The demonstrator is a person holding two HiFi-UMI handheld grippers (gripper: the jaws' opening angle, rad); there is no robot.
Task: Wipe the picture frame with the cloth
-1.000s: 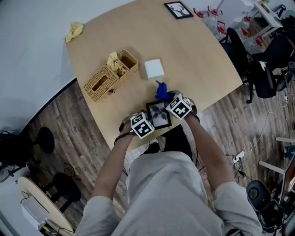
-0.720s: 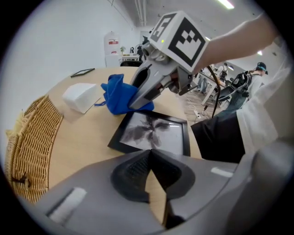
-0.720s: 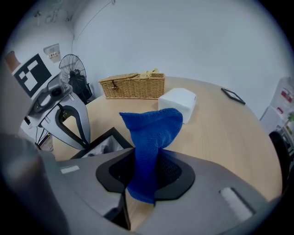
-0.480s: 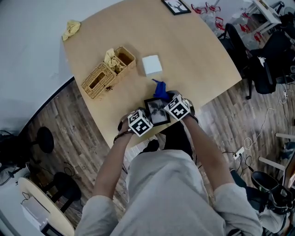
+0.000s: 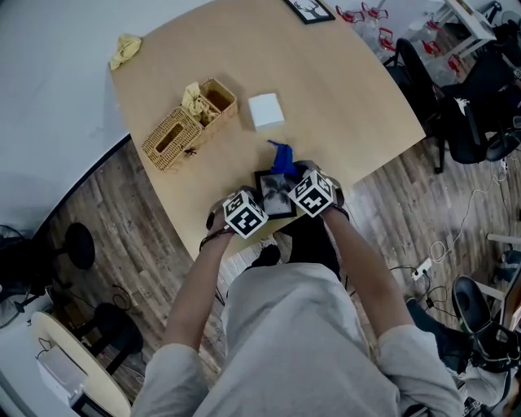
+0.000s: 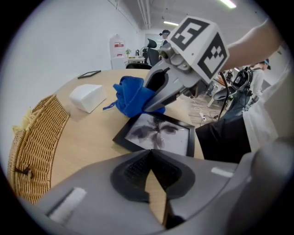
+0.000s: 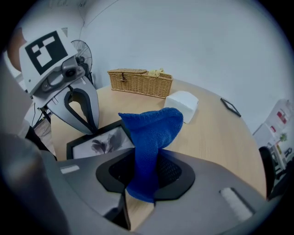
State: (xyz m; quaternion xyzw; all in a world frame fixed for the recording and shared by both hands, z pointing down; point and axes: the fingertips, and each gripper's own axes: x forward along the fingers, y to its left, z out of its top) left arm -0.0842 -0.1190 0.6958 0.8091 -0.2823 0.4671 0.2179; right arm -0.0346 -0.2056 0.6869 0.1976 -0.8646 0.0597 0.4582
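A black picture frame lies flat near the table's front edge. My right gripper is shut on a blue cloth. It holds the cloth at the frame's far right corner. The cloth's free end bunches up past the jaws. My left gripper is shut with nothing in it. Its tips sit at the frame's left edge; I cannot tell whether they press on it.
A wicker basket with yellow cloth in it stands at the left of the table. A white block lies behind the frame. Another yellow cloth and a second black frame lie at the far edges.
The right gripper with the cloth has shifted slightly toward me along the frame's right side. The left gripper and the frame stay put.
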